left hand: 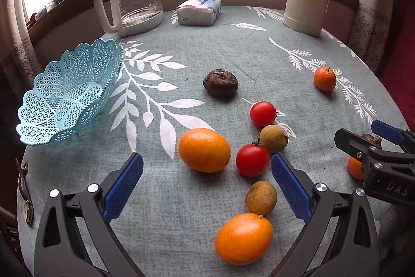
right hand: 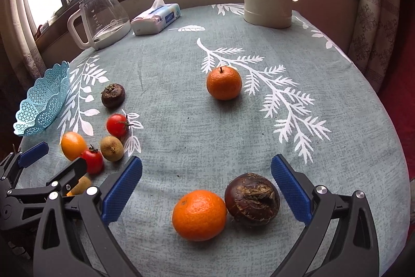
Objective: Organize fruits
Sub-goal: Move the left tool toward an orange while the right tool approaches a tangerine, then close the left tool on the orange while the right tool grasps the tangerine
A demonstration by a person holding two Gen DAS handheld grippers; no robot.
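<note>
L gripper [left hand: 207,178] is held low over the bench [left hand: 197,51], fingers spread wide w/ nothing between the pads; a kumquat [left hand: 204,149] and a cherry tomato [left hand: 252,160] lie in the gap ahead. R gripper [right hand: 206,179] is likewise held low & apart, a mandarin [right hand: 199,215] touching a water chestnut [right hand: 252,199] framed inside it. Only the L view shows the nearest kumquat [left hand: 244,238] w/ a longan [left hand: 261,197] touching it. Blue lattice basket [left hand: 70,95] sits at the bench's L edge, seemingly empty. Open cloth is seen mid-bench, around a lone mandarin [right hand: 224,82].
</note>
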